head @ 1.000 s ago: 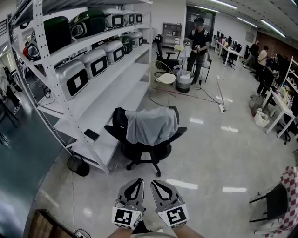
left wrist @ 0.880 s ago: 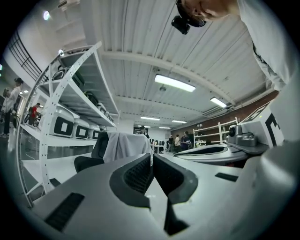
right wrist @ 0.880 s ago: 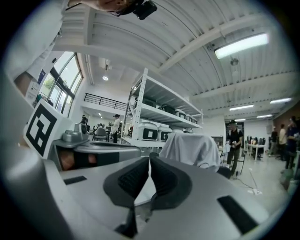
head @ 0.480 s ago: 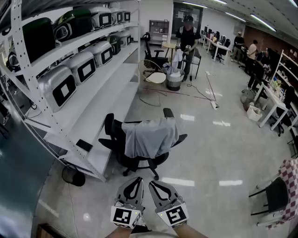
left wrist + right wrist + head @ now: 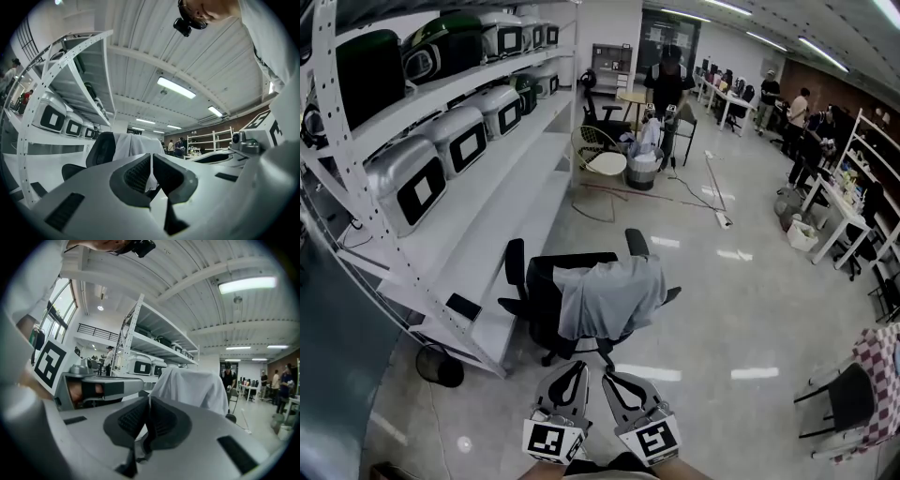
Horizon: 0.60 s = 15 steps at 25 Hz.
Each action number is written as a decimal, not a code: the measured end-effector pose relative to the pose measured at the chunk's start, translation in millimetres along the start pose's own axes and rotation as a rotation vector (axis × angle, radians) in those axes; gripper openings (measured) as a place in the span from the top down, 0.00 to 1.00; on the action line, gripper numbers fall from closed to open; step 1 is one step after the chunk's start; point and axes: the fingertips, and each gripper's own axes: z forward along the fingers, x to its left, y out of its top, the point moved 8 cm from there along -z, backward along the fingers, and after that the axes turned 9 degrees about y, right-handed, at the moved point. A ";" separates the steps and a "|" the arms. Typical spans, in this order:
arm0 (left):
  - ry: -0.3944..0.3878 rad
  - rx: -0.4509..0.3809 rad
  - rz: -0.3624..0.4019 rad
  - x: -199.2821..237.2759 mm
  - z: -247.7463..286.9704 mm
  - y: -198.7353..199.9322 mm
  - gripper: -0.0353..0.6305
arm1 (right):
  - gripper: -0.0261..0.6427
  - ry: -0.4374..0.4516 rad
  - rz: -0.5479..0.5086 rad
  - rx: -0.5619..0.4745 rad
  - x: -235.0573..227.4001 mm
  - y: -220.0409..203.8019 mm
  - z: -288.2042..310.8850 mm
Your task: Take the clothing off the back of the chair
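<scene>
My left gripper and right gripper have their jaws shut, empty. The shirt drapes over the chair back ahead. If I arrive unopened, I may just shove the chair away.

My L gripper: jaws together, nothing between them. Straight ahead past the tips I've got the chair, black back, pale garment draped over its top. Rack on the left w/ boxy appliances on a shelf. R gripper alongside at right edge.
</scene>
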 end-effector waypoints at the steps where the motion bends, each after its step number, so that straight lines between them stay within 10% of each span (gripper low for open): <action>1: 0.002 -0.004 -0.001 1.4 3.9 1.2 0.92 | 0.93 0.000 0.001 0.003 -3.0 0.8 1.8; 15: 0.159 -0.027 0.072 -4.4 61.1 11.0 0.92 | 0.93 0.020 0.016 -0.088 -103.7 2.7 13.2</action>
